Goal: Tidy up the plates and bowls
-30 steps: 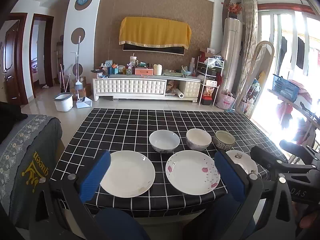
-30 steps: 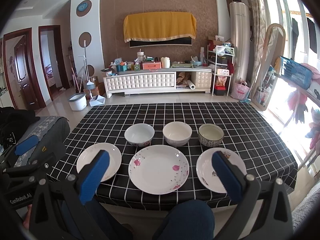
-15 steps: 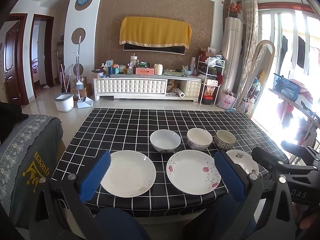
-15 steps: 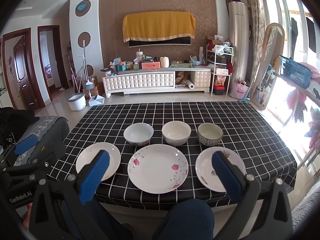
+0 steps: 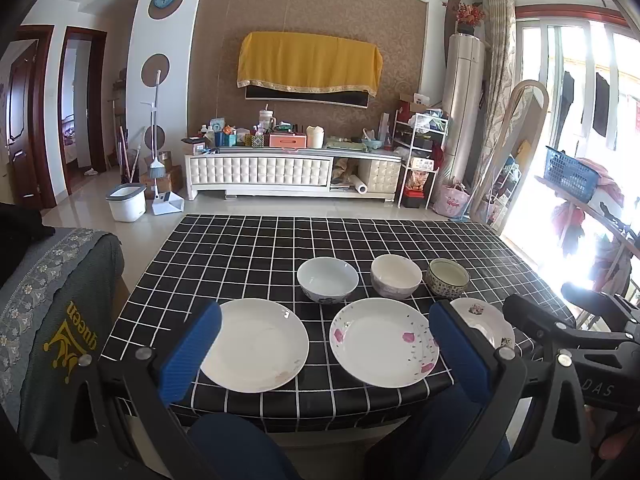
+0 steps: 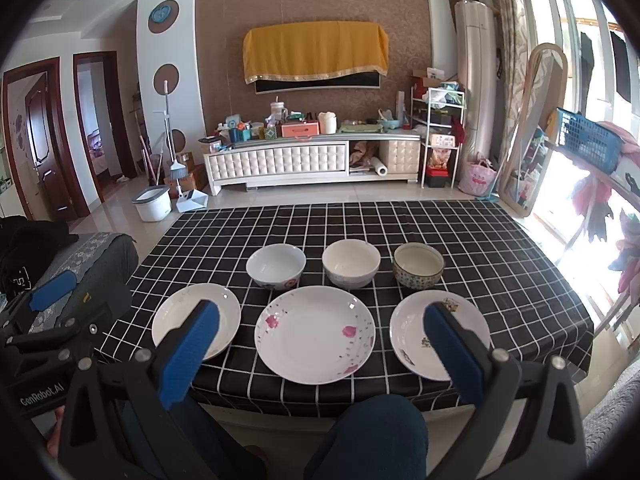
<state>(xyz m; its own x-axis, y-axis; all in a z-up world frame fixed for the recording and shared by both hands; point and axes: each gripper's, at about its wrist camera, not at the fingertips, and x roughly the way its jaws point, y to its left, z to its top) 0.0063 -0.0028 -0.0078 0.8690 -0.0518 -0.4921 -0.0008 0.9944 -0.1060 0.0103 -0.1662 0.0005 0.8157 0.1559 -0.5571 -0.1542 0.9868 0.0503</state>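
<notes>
Three plates lie in a row near the table's front edge: a plain white plate (image 5: pixel 256 344) (image 6: pixel 196 322), a pink-flowered plate (image 5: pixel 382 340) (image 6: pixel 316 334) and a small decorated plate (image 5: pixel 482 320) (image 6: pixel 420 332). Behind them stand three bowls: a white and blue bowl (image 5: pixel 327 280) (image 6: pixel 276 266), a cream bowl (image 5: pixel 396 276) (image 6: pixel 351 263) and a patterned bowl (image 5: pixel 447 278) (image 6: pixel 418 266). My left gripper (image 5: pixel 324 354) is open and empty, held before the table edge. My right gripper (image 6: pixel 320 354) is open and empty, also short of the plates.
The table (image 5: pixel 240 252) has a black checked cloth. A grey covered seat (image 5: pixel 52 304) stands at its left. My knees (image 6: pixel 372 432) are under the front edge. A TV cabinet (image 5: pixel 260 172) stands across the room, windows at the right.
Both grippers have drifted very slightly; the plates and bowls have not moved.
</notes>
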